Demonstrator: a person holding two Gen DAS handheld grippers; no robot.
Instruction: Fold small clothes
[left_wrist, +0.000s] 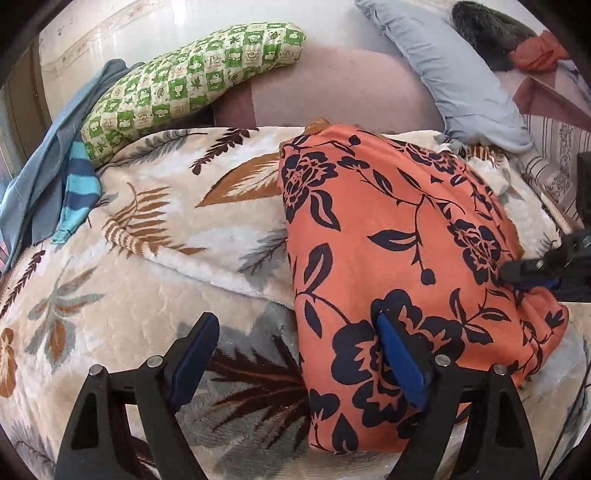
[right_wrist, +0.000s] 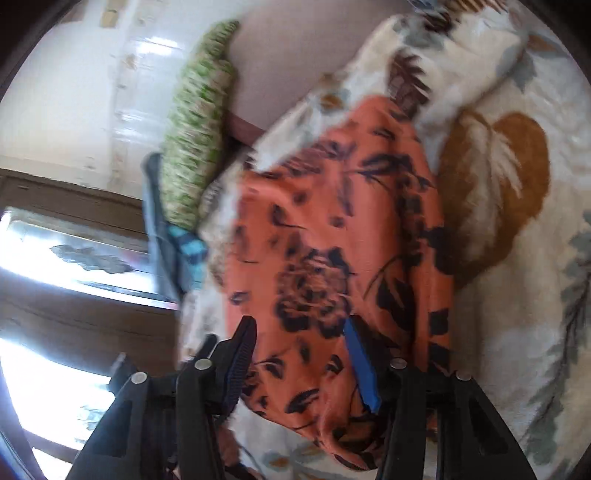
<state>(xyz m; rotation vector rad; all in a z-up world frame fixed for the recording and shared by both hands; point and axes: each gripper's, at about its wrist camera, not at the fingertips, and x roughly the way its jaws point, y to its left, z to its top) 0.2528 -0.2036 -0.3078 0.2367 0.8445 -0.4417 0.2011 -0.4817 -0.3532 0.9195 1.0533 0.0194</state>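
On leaf-print fleece blanket (left_wrist: 110, 332): orange black-floral cotton garment (left_wrist: 406, 229), long axis running away from left tool (left_wrist: 295, 354). Left tool wide open, straddling near-left edge, empty. Right tool (right_wrist: 299, 354) parted over garment, grip unclear.

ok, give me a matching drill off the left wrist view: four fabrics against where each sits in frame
Things:
1. orange floral garment
2. green checked pillow
3. grey-blue pillow
4. blue striped cloth

Places:
a. far left edge
b. top right
c. centre right, on the leaf-print blanket
d. top, left of centre

Pairs: 1-c, 2-d, 3-b, 4-a
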